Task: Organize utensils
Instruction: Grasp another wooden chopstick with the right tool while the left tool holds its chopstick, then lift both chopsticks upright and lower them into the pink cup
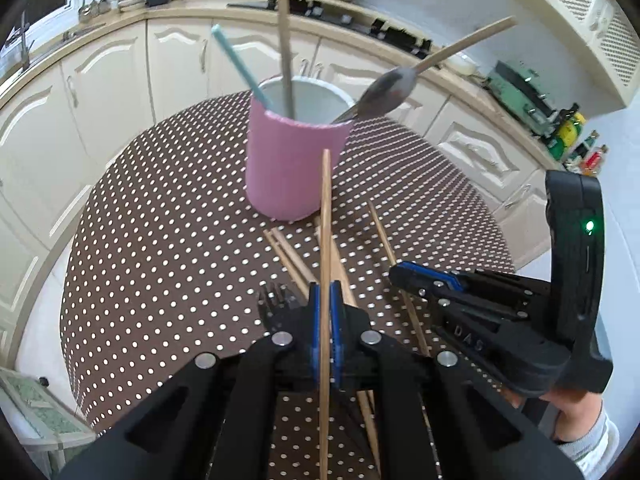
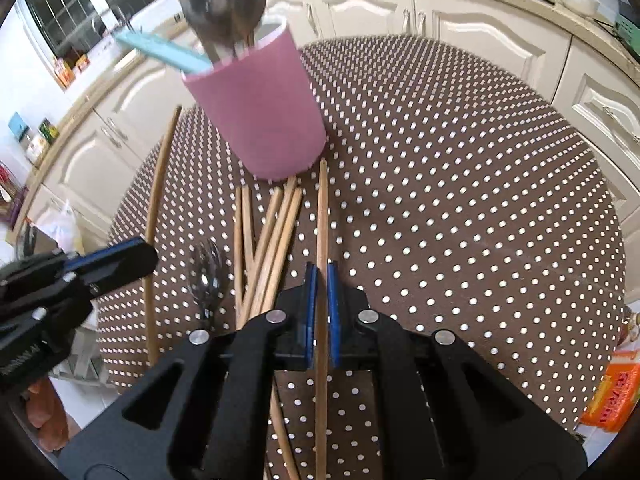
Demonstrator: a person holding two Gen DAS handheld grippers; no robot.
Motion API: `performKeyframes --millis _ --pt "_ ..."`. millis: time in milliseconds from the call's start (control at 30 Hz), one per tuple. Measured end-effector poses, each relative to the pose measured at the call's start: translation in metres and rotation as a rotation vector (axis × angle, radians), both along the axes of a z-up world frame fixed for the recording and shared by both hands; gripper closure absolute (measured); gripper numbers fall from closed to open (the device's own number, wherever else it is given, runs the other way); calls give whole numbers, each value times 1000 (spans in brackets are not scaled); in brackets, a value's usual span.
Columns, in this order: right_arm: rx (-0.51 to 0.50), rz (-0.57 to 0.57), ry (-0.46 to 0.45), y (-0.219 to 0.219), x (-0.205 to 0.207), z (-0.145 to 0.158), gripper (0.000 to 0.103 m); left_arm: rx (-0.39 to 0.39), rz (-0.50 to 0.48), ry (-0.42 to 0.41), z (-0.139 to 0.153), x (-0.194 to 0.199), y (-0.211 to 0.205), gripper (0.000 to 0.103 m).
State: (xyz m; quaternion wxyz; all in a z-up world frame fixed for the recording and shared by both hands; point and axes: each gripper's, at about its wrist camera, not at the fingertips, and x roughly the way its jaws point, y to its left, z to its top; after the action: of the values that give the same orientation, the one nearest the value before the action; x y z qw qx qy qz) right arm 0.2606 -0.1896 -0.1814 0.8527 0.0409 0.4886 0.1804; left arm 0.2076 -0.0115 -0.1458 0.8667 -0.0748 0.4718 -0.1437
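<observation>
Wooden chopstick (image 1: 326,216) pinched in left gripper (image 1: 325,292) points straight at the pink cup (image 1: 292,160) just beyond; right gripper (image 2: 322,276) pinches another stick (image 2: 322,216).

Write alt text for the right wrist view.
The right gripper is shut on a wooden chopstick aimed at a pink utensil holder on a polka-dot table. More chopsticks and a metal spoon lie left of it, near the left gripper.

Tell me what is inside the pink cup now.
Inside the pink cup stand a light blue handle, a wooden stick and a metal spoon, bowl up. Their lower ends are hidden by the cup wall.
</observation>
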Motion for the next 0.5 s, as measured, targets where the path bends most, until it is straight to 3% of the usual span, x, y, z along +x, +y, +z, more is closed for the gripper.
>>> performKeyframes --millis 233,500 --pt "148 13 -187 -24 -31 41 97 -47 -21 -128 32 -19 2 98" --pt "251 41 -386 -30 -63 89 97 -57 -27 -244 61 -34 2 98"
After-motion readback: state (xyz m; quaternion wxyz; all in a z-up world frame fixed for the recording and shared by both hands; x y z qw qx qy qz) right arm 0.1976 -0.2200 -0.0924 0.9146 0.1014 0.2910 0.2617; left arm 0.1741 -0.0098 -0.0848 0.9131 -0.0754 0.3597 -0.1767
